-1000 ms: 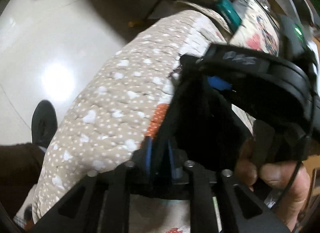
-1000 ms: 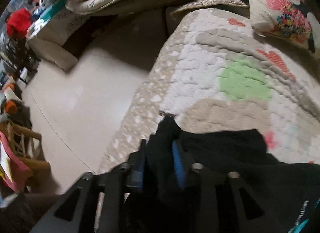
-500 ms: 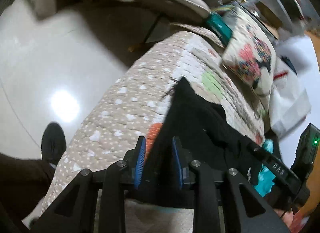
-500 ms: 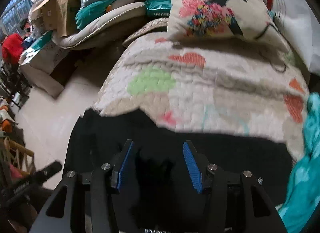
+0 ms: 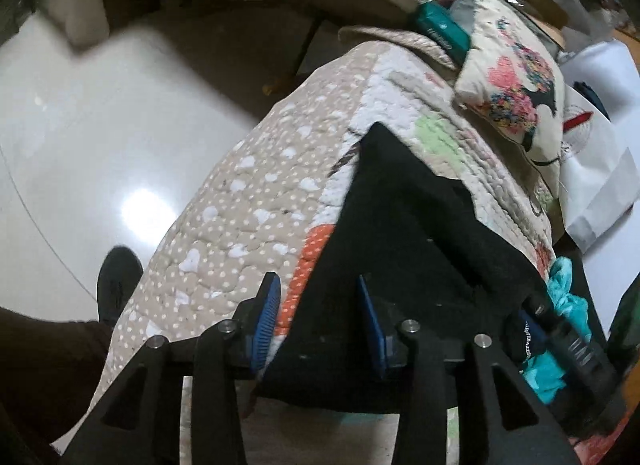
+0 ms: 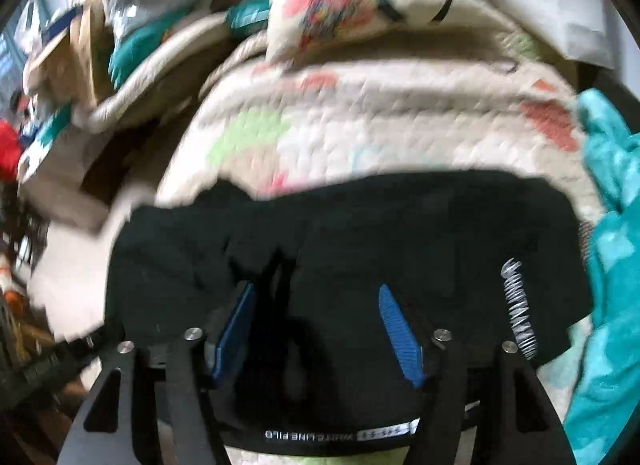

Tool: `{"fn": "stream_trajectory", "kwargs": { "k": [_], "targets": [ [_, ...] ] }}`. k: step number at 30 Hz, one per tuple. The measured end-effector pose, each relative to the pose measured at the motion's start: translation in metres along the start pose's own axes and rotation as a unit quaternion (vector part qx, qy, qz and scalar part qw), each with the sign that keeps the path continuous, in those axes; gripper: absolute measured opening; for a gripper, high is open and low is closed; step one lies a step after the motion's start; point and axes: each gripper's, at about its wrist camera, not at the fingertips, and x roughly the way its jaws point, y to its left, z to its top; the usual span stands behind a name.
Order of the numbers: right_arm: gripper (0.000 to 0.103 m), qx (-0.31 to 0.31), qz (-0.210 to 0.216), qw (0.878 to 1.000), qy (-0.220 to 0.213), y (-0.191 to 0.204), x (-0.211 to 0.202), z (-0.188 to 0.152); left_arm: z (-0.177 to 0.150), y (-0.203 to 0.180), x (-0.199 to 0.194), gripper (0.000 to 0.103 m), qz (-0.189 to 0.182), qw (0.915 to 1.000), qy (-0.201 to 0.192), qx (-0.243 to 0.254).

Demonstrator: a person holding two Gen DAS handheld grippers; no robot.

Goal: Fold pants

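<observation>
Quilted bedspread [image 5: 256,225] is carrying black pants [image 5: 408,249], which are lying folded on it, in front of the flowered pillow [image 5: 516,93].

Both grippers are hovering at the near edge of the pants, probably so that the person can check the fold. Left gripper [image 5: 320,321] is standing with its fingers apart over the left near corner of the pants, holding nothing. Right gripper [image 6: 316,329] is also showing its blue fingers apart, above the cloth and not pinching it. From the left view, the long axis of the pants is running away from the grippers, with one corner pointing toward the pillow. A teal cloth [image 6: 608,265] is lying just beside the pants, on their right. The right view is blurred.
</observation>
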Motion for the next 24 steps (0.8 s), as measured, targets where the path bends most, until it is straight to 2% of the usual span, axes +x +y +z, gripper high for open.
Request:
{"fn": "stream_trajectory", "kwargs": {
  "k": [3,5,7,8,9,11,14,17,19,21,24],
  "targets": [
    [0.054,-0.012,0.066,0.998,-0.015,0.015,-0.009,0.014,-0.004,-0.01,-0.005,0.039,0.005,0.9996,-0.014,0.024],
    [0.05,0.004,0.135,0.991,0.003,0.023,-0.002,0.018,-0.006,-0.013,-0.005,0.039,0.009,0.9993,-0.014,0.032],
    [0.05,0.03,0.182,0.982,0.039,0.029,0.019,0.022,-0.006,-0.012,-0.004,0.039,0.01,0.9994,-0.011,0.032],
    [0.05,0.032,0.179,0.982,0.05,0.03,0.029,0.024,-0.006,-0.011,-0.003,0.039,0.01,0.9995,-0.009,0.029],
    [0.049,0.031,0.154,0.986,0.059,0.03,0.041,0.026,-0.006,-0.01,-0.003,0.039,0.009,0.9996,-0.007,0.027],
    [0.047,0.045,0.14,0.988,0.052,0.025,0.05,0.029,-0.004,-0.008,-0.004,0.039,0.006,0.9997,-0.005,0.022],
    [0.05,0.085,0.137,0.987,0.021,0.007,0.031,0.035,-0.002,-0.006,-0.005,0.039,0.006,0.9998,-0.009,0.019],
    [0.052,0.08,0.126,0.989,-0.001,-0.011,0.0,0.031,-0.001,-0.007,-0.004,0.039,-0.001,0.9998,-0.005,0.02],
    [0.058,0.087,0.112,0.99,-0.023,-0.032,-0.027,0.016,-0.002,-0.012,-0.004,0.039,-0.008,0.9994,-0.005,0.032],
    [0.058,0.107,0.108,0.988,-0.038,-0.057,-0.05,-0.006,-0.002,-0.02,-0.004,0.041,-0.016,0.9986,0.001,0.05],
    [0.058,0.172,0.097,0.978,-0.062,-0.102,-0.078,-0.05,-0.002,-0.038,-0.007,0.042,-0.033,0.9973,0.024,0.061]
  ]
}}
